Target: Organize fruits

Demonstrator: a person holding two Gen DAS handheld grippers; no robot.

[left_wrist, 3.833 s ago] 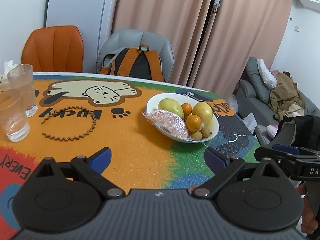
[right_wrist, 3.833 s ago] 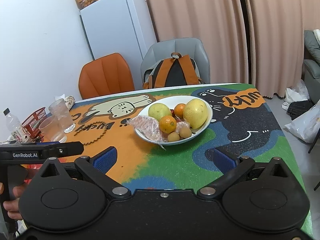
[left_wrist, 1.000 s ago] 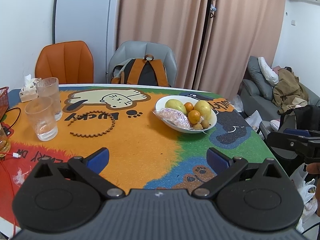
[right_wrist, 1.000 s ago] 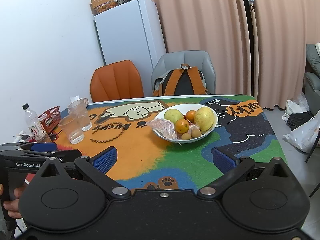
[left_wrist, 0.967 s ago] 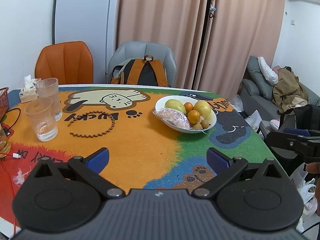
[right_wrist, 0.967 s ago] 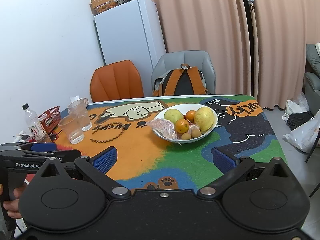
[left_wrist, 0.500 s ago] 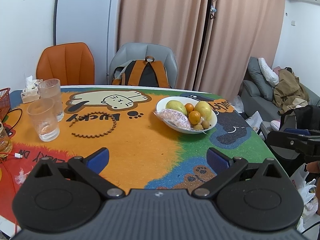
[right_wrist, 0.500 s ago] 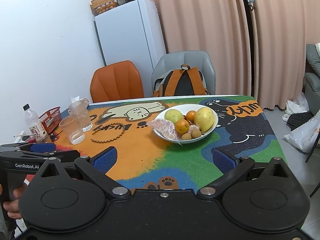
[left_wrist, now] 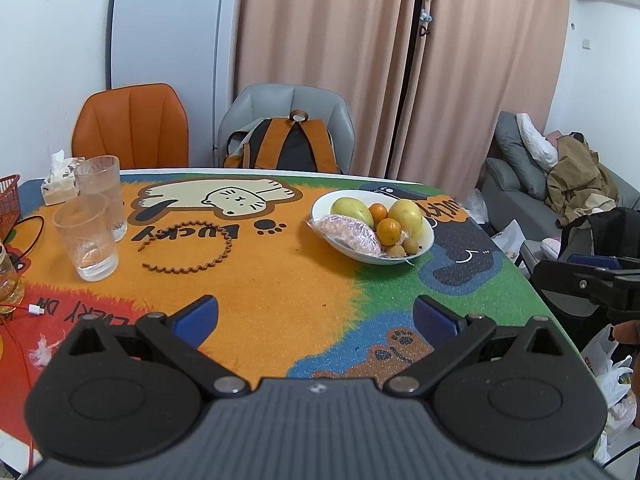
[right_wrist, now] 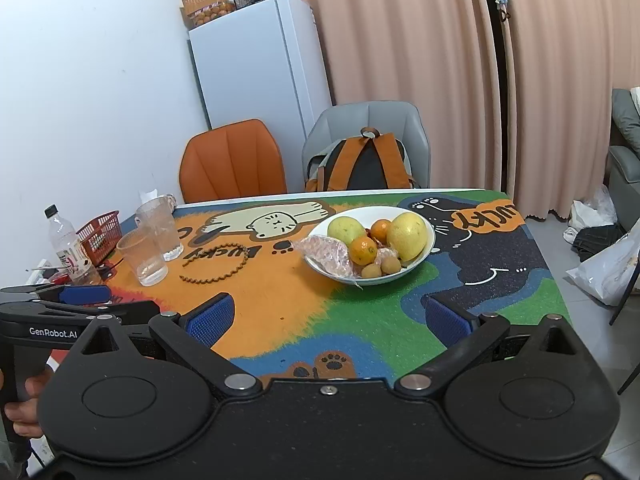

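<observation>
Fruit all sits in the white ceramic bowl (left_wrist: pixel 427 240) at 1 o'clock on the bench (left_wrist: pixel 280 292); task looks finished. Left gripper (left_wrist: pixel 316 318) and right gripper (right_wrist: pixel 327 315) both spread, empty.

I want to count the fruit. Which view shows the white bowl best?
The right wrist view: the white bowl sits nearer and more central, its fruit less overlapped. The left wrist view shows it smaller, off to the right.

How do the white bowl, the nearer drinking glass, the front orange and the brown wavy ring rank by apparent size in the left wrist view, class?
1. White bowl
2. Brown wavy ring
3. Nearer drinking glass, though it stands closer to the camera, which flatters it
4. Front orange
</observation>
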